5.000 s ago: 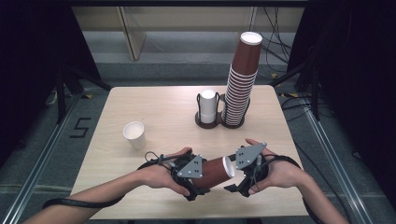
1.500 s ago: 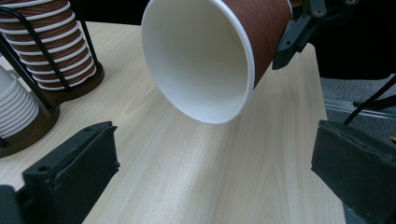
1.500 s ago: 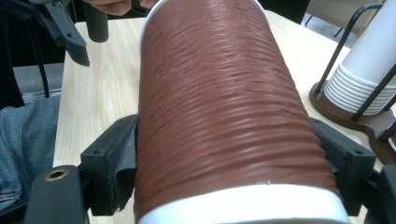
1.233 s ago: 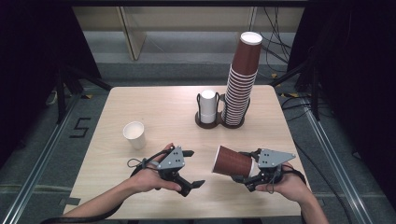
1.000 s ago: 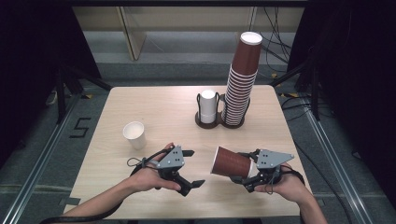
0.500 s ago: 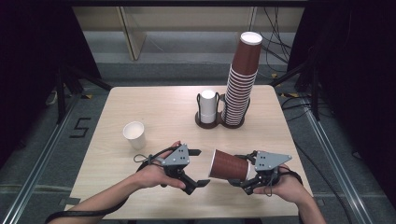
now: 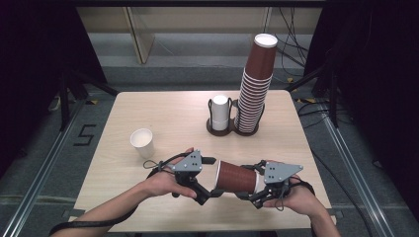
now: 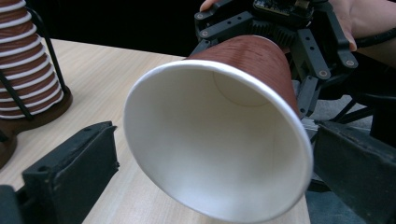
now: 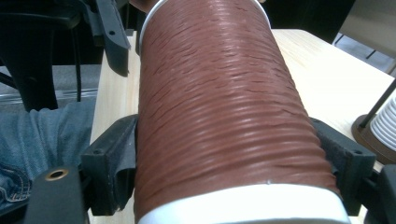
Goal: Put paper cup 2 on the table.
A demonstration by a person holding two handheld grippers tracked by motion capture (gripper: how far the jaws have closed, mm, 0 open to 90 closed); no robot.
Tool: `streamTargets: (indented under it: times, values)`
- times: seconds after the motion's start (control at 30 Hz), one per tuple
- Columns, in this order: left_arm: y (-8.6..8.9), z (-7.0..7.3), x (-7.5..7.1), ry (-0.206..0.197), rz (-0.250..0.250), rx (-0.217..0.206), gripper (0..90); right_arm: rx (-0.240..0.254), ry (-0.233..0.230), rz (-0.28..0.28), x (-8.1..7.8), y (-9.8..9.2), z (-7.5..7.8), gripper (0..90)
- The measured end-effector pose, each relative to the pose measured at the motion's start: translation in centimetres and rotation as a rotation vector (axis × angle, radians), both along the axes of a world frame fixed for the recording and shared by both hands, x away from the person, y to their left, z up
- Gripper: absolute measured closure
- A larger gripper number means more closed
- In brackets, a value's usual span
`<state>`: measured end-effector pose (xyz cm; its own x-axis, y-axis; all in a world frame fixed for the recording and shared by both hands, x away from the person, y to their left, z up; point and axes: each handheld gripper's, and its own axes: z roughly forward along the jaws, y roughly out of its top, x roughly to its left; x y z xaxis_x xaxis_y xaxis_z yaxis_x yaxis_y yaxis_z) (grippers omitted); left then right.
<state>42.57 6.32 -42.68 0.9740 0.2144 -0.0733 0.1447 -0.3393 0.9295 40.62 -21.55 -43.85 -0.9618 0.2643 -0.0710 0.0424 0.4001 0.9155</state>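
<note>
The right gripper (image 7: 252, 193) is clamped on the brown cup (image 7: 237, 177), whose rim lies between the left gripper's (image 7: 210, 190) parted fingers (image 8: 70, 170), so a hard squeeze there may crush the thin rim.

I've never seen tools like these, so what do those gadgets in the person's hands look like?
Both the left gripper and right gripper are black linkage frames ending in two blocky black jaws. Each carries a grey three-cornered plate on top and trails a black cable. The forearms are bare, with no sleeves in view.
</note>
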Motion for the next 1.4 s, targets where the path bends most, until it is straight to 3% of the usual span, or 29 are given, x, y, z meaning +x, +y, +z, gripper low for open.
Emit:
streamTargets:
  times: [0.03,0.27,0.37,0.83,1.1,1.4]
  values:
    - [-0.1,-0.1,0.0,0.004,-0.002,0.005,0.0,-0.003,-0.022,0.011,0.2,0.0,0.0,20.3]
    - [-0.6,-0.7,0.3,0.036,-0.025,0.017,0.0,-0.002,-0.015,0.035,0.0,0.3,-0.1,20.4]
    - [-0.8,-0.7,0.2,0.03,-0.038,0.027,0.0,-0.006,-0.006,0.045,-0.1,0.4,-0.2,20.4]
    - [-1.3,-0.8,-0.2,0.054,-0.081,-0.018,3.0,0.046,-0.013,0.091,-0.2,0.8,-0.1,20.3]
    - [-1.0,-0.4,-0.3,0.03,-0.071,0.013,5.3,0.04,0.014,0.105,0.1,1.2,-0.3,20.2]
    - [-1.2,-0.1,-0.4,-0.014,-0.079,0.057,6.2,-0.006,0.037,0.103,0.2,1.4,-0.1,20.1]
